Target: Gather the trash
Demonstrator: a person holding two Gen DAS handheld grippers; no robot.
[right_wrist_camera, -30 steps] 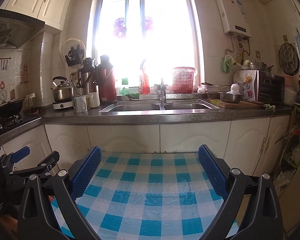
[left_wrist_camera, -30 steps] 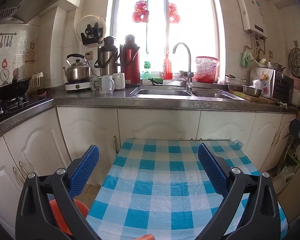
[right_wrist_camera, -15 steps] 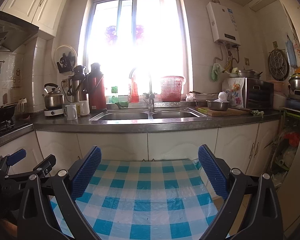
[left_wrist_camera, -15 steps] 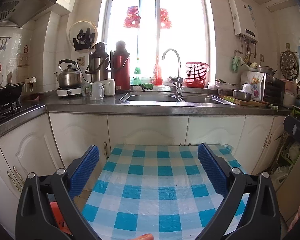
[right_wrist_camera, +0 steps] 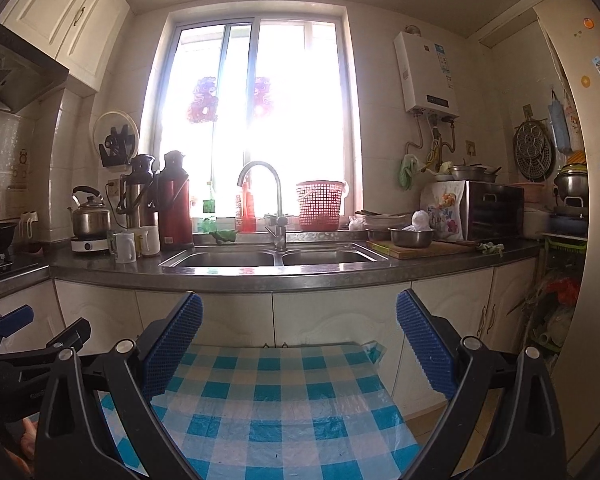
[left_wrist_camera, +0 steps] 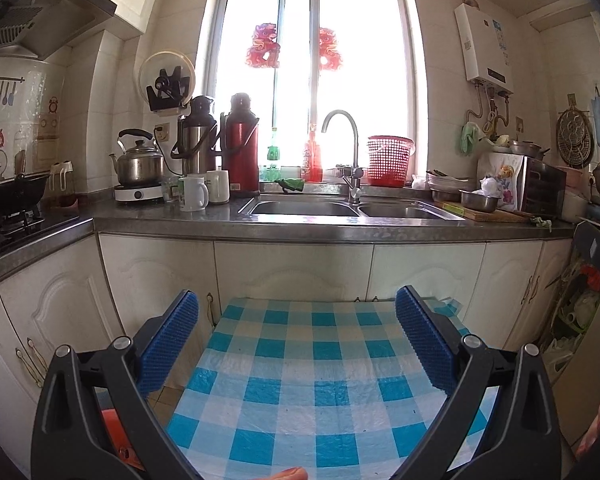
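Note:
My left gripper (left_wrist_camera: 296, 340) is open and empty, held above a table covered with a blue-and-white checked cloth (left_wrist_camera: 312, 380). My right gripper (right_wrist_camera: 298, 344) is also open and empty above the same cloth (right_wrist_camera: 276, 408). The left gripper shows at the left edge of the right wrist view (right_wrist_camera: 32, 340). No loose trash shows on the cloth. A white crumpled wad (right_wrist_camera: 419, 220) sits in a steel bowl (right_wrist_camera: 412, 237) on the counter. An orange-red object (left_wrist_camera: 112, 428) lies low beside the table, mostly hidden by my left finger.
A dark counter (left_wrist_camera: 300, 226) with a double sink (left_wrist_camera: 340, 210) runs along the far wall. A kettle (left_wrist_camera: 138, 164), two thermoses (left_wrist_camera: 242, 144), mugs (left_wrist_camera: 194, 196), a red basket (left_wrist_camera: 388, 160) and a toaster oven (right_wrist_camera: 494, 210) stand on it. Cluttered shelves (right_wrist_camera: 556, 312) stand at right.
Both views have tilted up and drawn back, so the table cloth sits lower and more wall and ceiling show. Both grippers stay open.

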